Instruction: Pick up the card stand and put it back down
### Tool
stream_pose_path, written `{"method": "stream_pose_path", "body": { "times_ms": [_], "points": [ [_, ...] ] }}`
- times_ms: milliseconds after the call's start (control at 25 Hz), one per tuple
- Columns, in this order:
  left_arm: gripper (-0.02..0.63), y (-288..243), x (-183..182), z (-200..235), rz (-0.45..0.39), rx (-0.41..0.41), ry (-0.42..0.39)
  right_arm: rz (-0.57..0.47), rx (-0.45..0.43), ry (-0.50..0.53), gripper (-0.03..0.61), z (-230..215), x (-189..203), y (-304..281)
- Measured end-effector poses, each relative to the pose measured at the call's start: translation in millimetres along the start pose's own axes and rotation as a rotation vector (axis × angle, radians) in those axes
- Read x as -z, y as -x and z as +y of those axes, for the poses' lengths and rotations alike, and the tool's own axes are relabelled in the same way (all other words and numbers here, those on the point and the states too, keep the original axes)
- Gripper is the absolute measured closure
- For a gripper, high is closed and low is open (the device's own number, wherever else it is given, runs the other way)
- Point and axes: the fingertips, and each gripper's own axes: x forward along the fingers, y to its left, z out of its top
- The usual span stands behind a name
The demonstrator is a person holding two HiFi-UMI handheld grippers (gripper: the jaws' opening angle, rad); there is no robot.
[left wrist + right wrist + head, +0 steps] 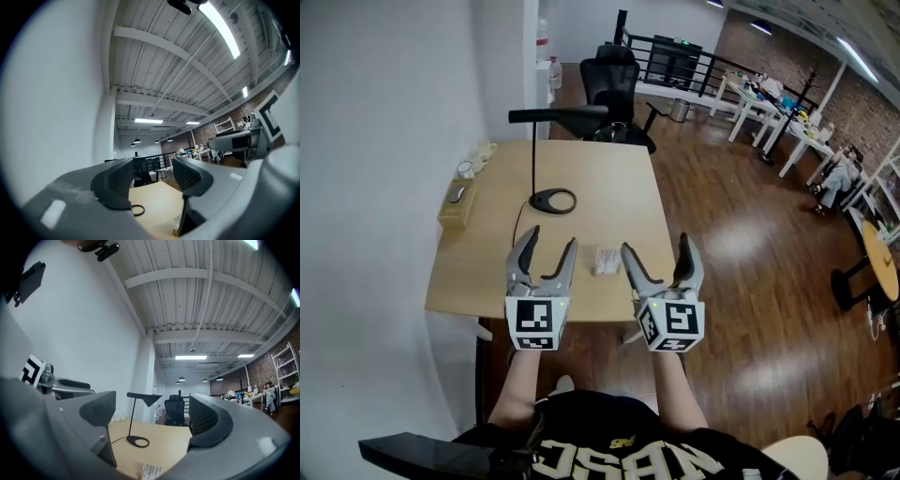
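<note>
We held the left gripper [553, 239] and right gripper [657, 246] released, empty, either side of the card stand [607, 261] on the table [600, 178].

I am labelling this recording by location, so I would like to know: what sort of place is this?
Most likely an open-plan office: a wooden desk with a black desk lamp, a black office chair at its far end, and white worktables along a brick wall.

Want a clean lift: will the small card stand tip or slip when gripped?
Probably light: the card stand looks small beside the lamp. It lies low on the table, so it would likely slide rather than tip.
</note>
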Motion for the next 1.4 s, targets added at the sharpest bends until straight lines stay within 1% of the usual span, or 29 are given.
{"method": "stream_pose_path", "body": {
  "times_ms": [120,200,280,520,640,880,1080,1280,1400],
  "points": [
    [0.344,-9.2,-3.7,14.2,-0.031,0.010,0.049,0.009,-0.024,0.000,0.094,5.7,11.7,-9.0],
    [0.342,-19.7,-5.0,17.9,-0.038,0.010,0.036,0.019,-0.044,-0.016,0.098,2.3,18.9,-19.7],
    [0.342,-28.1,-2.1,20.9,-0.026,-0.002,0.028,0.032,-0.060,-0.031,0.104,-2.3,23.5,-32.8],
    [0.342,-44.6,2.8,19.0,0.011,-0.025,0.018,0.016,-0.114,-0.035,0.106,-8.0,13.9,-58.8],
    [0.342,-52.4,10.5,16.8,0.028,-0.028,0.011,0.029,-0.132,-0.042,0.106,-10.5,21.8,-66.7],
    [0.342,-63.9,24.1,-0.9,0.055,-0.003,0.036,0.073,-0.136,-0.049,0.106,-25.7,39.5,-60.6],
    [0.342,-70.0,38.6,-21.0,0.088,0.030,0.048,0.099,-0.120,-0.083,0.106,-41.1,53.6,-51.8],
    [0.341,-74.9,53.3,-33.0,0.115,0.059,0.075,0.124,-0.143,-0.095,0.106,-42.8,68.3,-47.0],
    [0.313,-77.1,69.6,-42.3,0.143,0.089,0.106,0.157,-0.152,-0.109,0.106,-43.7,84.2,-44.1]
  ]
}}
